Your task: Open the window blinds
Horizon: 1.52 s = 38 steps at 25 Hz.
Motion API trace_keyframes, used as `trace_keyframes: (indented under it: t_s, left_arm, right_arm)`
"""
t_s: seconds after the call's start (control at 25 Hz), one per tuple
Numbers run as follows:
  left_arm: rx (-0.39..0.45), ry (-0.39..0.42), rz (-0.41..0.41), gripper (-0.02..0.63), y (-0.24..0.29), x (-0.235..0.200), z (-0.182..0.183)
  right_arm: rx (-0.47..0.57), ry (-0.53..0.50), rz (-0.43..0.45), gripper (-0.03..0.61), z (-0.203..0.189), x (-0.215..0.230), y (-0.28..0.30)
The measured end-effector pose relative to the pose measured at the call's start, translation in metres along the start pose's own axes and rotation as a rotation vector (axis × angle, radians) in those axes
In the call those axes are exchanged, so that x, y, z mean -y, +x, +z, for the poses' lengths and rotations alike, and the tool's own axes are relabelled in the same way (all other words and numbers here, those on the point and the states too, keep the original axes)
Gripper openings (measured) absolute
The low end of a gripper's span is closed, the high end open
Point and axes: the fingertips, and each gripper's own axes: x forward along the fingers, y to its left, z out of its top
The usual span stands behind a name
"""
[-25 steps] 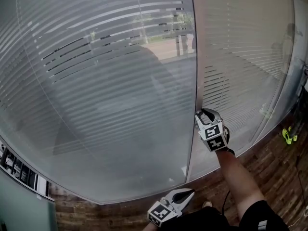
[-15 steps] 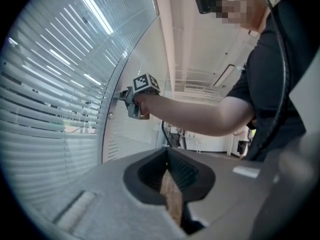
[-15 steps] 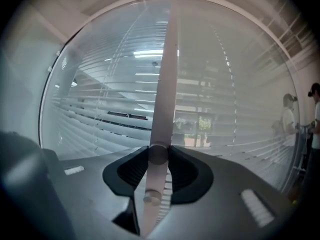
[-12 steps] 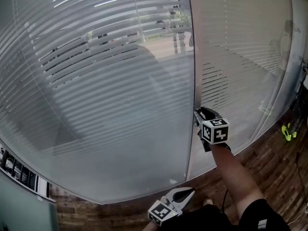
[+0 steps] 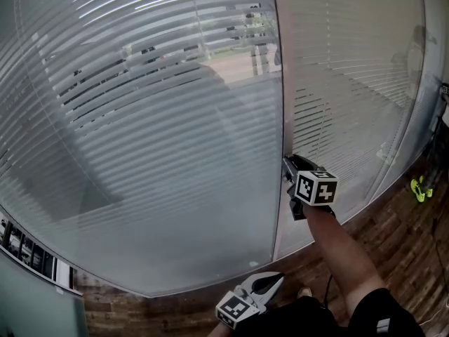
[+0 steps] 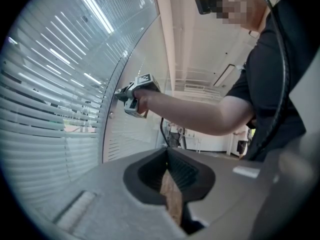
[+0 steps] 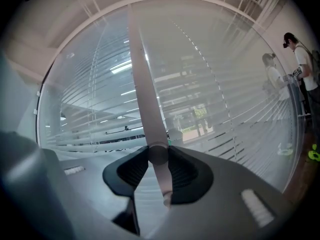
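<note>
Two glass panes side by side, post (image 5: pixel 278 83) between. Blinds (image 5: pixel 140 118) behind the glass on both sides. Knob (image 7: pixel 158 154) low on the post, between right gripper (image 5: pixel 289 168) jaws, pads touching it left and right. Left gripper (image 5: pixel 276 281) well below, slightly left, in front of the left pane's bottom edge, above floor (image 5: pixel 393 251), jaw tips together, nothing between. Small object (image 5: pixel 419 190) on floor far right, near the right pane. Two people (image 7: pixel 301 59) further right along the glass.
</note>
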Motion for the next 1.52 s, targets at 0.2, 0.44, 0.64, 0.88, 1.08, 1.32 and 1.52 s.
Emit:
trace_keyframes:
  t_s: [0.2,0.44,0.64,0.88,1.08,1.32,1.52]
  left_arm:
    - [0.0,0.001,0.003,0.005,-0.001,-0.001,0.001]
    - [-0.003,0.005,0.0,0.005,0.0,-0.001,0.0]
    - [0.0,0.009,-0.004,0.005,0.001,-0.001,0.001]
    - [0.005,0.009,-0.002,0.005,-0.001,0.0,0.003]
    - [0.008,0.01,0.011,0.005,-0.005,0.0,0.004]
    - [0.026,-0.004,0.056,0.005,-0.017,-0.01,0.006]
    - [0.037,-0.015,0.075,0.005,-0.023,-0.014,0.006]
  right_arm:
    - [0.001,-0.004,0.004,0.123,0.001,0.0,0.0]
    - [-0.001,-0.012,0.004,0.123,-0.001,0.0,0.0]
    - [-0.004,-0.024,0.006,0.123,-0.001,0.0,0.001]
    - [-0.013,-0.048,0.013,0.124,-0.001,0.0,0.002]
    - [-0.001,-0.11,0.062,0.173,0.0,-0.002,-0.006]
    - [0.041,-0.234,0.136,0.17,-0.008,-0.015,-0.036]
    - [0.139,-0.304,0.268,0.091,-0.021,-0.053,-0.084]
